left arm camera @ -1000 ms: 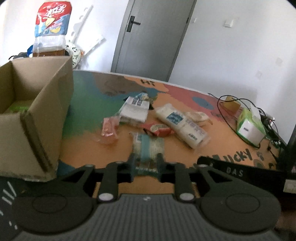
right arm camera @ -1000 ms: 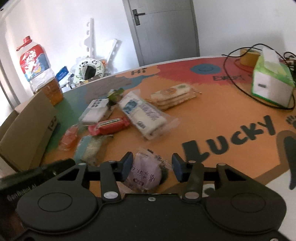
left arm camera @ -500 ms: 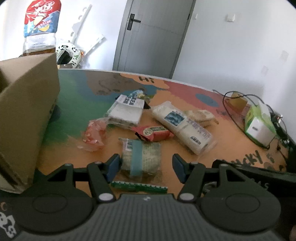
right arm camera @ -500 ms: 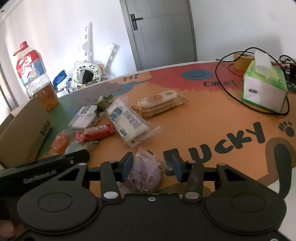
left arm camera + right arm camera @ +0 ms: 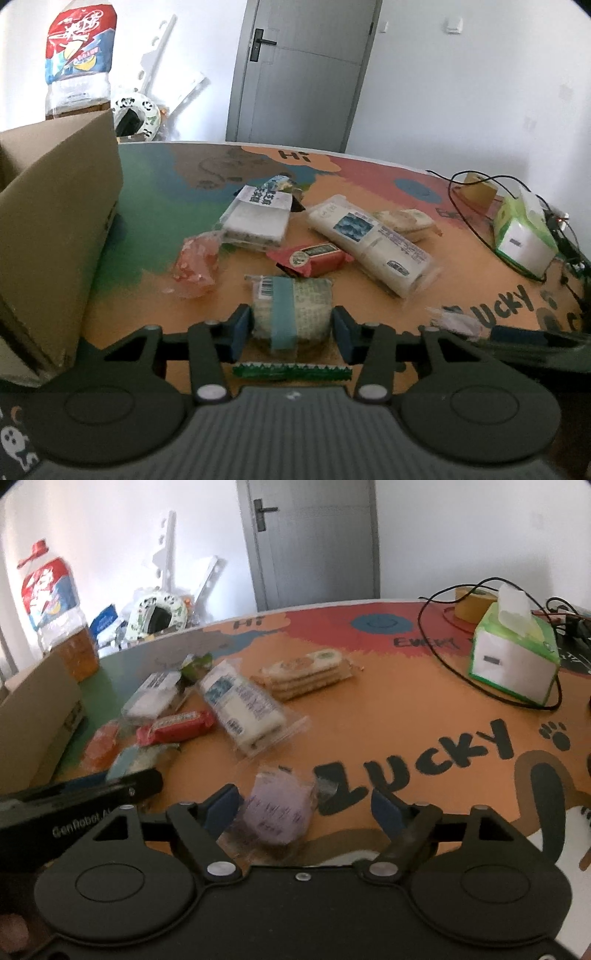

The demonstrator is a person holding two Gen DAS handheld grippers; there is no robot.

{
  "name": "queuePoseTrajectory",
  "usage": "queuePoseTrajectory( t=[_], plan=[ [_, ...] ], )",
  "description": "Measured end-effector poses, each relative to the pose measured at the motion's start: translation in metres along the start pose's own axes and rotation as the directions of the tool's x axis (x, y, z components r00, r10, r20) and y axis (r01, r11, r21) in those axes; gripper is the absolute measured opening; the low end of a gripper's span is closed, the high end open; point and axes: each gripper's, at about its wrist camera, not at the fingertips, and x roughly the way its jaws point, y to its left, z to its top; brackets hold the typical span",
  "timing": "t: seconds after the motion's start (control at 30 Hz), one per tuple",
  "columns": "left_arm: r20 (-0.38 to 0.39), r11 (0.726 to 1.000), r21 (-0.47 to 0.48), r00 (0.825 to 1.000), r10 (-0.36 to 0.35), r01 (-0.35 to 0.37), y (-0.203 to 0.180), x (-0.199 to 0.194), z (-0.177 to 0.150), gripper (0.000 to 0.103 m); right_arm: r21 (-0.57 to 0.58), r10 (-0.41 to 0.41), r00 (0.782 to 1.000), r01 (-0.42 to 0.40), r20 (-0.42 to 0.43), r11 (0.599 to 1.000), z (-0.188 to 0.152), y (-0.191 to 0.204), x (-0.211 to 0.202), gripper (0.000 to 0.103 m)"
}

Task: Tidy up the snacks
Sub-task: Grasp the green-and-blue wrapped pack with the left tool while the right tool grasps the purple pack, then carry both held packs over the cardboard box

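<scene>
Your left hand-held gripper (image 5: 291, 328) straddles the green-banded snack pack (image 5: 291, 314) on the tabletop (image 5: 461, 280). Its jaws have just been closing, one pad touching the pack's left side, the other with a sliver of gap, so it is bracketed, not yet pinched. The pack's long axis runs straight away from that gripper, band along it, so the jaws cross the short width: good alignment. The cardboard box (image 5: 55, 229) stands close to the left of that gripper, likely the drop spot, making the left hand the nearer one. Your right hand-held gripper (image 5: 306, 808) is spread wide, jaws just been opening, with the purple round snack (image 5: 277, 812) lying between them, nearer the left pad, free on the tabletop. Other snacks, including the red bar (image 5: 310, 256) and the long white pack (image 5: 369, 240), lie beyond, further from the box.
</scene>
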Motion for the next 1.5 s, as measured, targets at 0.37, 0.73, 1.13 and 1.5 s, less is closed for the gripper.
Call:
queuePoseTrajectory(
  t=[0.37,0.73,1.13,1.5],
  plan=[
    [0.029,0.999,-0.029,0.999,-0.023,0.024,0.010,-0.027,-0.001,0.046,-0.040,0.054,0.998,-0.052,0.041,0.998,-0.002,0.012,-0.018,0.035],
    [0.107,0.998,-0.057,0.994,-0.030,0.036,0.020,-0.071,0.010,0.046,-0.031,0.126,0.985,-0.123,0.117,0.992,0.011,0.027,-0.044,0.035],
    [0.222,0.997,-0.082,0.975,0.024,-0.006,0.038,-0.133,0.027,0.047,-0.078,0.251,0.946,-0.239,0.205,0.968,0.025,0.055,-0.073,0.034],
    [0.263,0.987,-0.133,0.957,0.119,-0.086,0.075,-0.166,0.035,0.047,-0.139,0.357,0.905,-0.333,0.232,0.933,0.033,0.095,-0.088,0.034]
  ],
)
